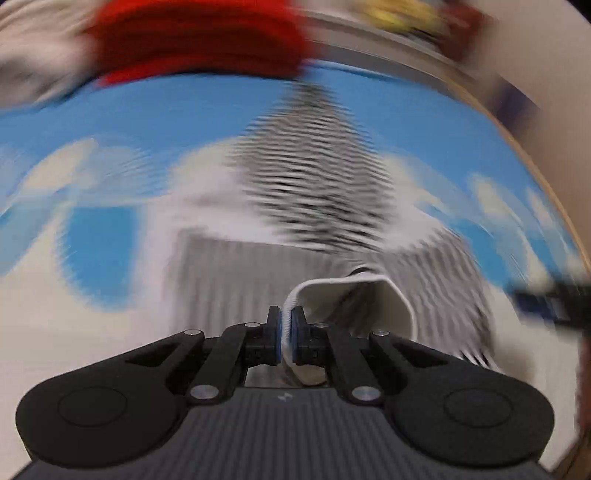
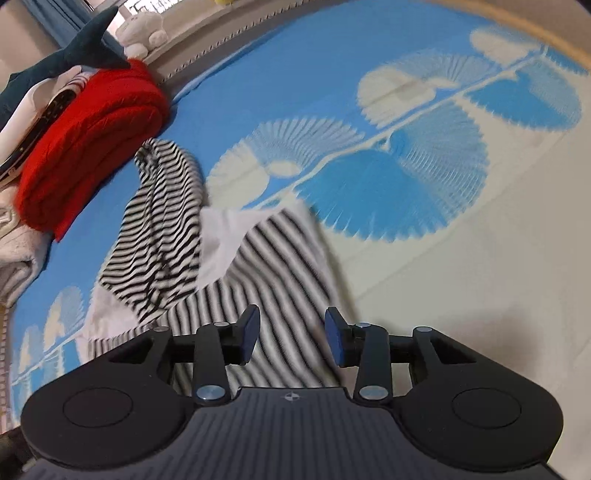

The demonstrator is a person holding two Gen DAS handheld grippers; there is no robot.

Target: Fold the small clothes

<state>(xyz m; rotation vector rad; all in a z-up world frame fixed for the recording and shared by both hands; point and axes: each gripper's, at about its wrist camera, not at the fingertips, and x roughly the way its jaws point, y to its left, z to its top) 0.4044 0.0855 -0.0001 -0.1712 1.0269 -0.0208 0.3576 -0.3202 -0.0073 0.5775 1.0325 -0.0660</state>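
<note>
No brand, label or writing can be read on any cloth or either gripper; each gripper body carries only a small emblem.

One black-and-white striped garment [image 2: 207, 266] lies rumpled on a bed whose blue-and-white sheet [image 2: 461, 229] has a fan pattern. In the right wrist view its long axis runs from the near gripper up and to the left, toward a folded red knit [image 2: 92, 147], with one striped part lying over another and a white patch showing between them. The left wrist view is heavily blurred; there the garment [image 1: 314, 177] stretches away from the gripper toward the red knit [image 1: 199, 40].

The left gripper [image 1: 285, 332] is clamped on the garment's white ribbed edge, which loops out to the right of the pads.

The right gripper [image 2: 291, 332] stands with its jaws apart over the striped cloth, pads not pressing on it.

Counted: one striped garment, one red knit, one shark plush [image 2: 74, 51] and one white plush [image 2: 142, 27] behind it.
</note>
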